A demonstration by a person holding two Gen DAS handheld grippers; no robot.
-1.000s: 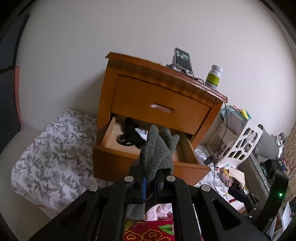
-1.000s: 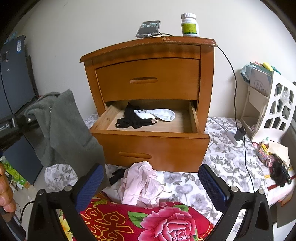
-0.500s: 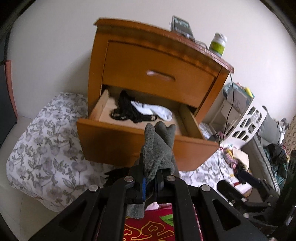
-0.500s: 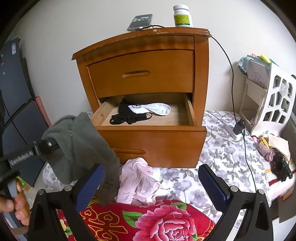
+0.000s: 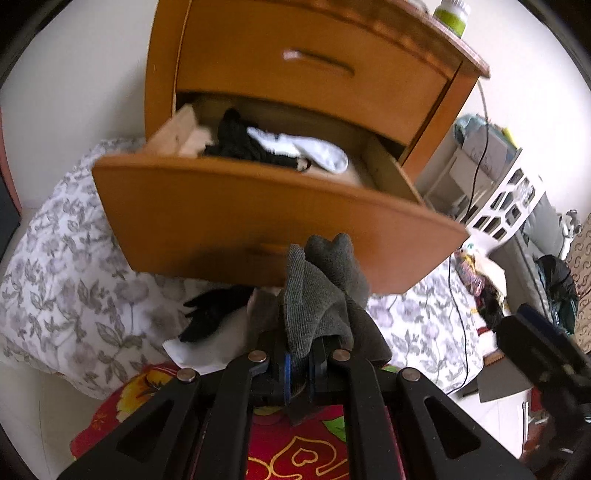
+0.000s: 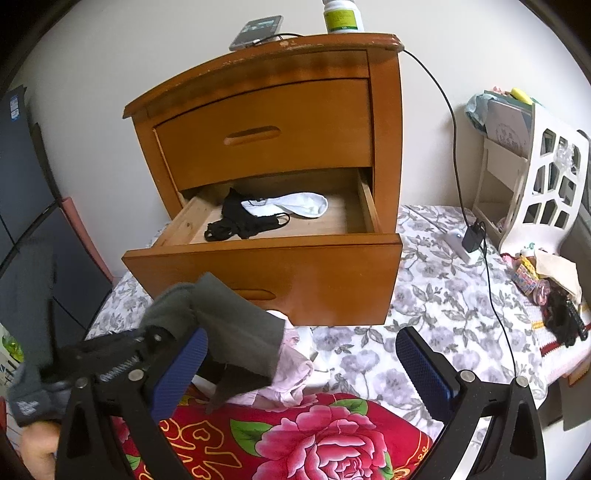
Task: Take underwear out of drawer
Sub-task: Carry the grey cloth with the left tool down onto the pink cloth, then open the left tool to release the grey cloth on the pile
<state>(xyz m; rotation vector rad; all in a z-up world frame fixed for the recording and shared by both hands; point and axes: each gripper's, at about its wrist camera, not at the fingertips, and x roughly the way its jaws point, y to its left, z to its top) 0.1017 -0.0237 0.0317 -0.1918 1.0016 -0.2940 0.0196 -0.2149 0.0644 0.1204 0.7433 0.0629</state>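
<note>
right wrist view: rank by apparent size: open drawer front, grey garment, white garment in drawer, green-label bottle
1. Drawer front: largest by far.
2. Grey garment clamped in the left gripper: looks big, but it hangs much nearer the camera, so that's unreliable.
3. White garment.
4. Bottle: smallest, though cropped by the frame edge.

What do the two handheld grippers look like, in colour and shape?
Both are black plastic. The right gripper has two long angled fingers with ribbed blue pads and silver rivets. The left gripper has the same black linkage arms, silver rivets and blue pad edges. From the right wrist view, a metal spring shows on it.
</note>
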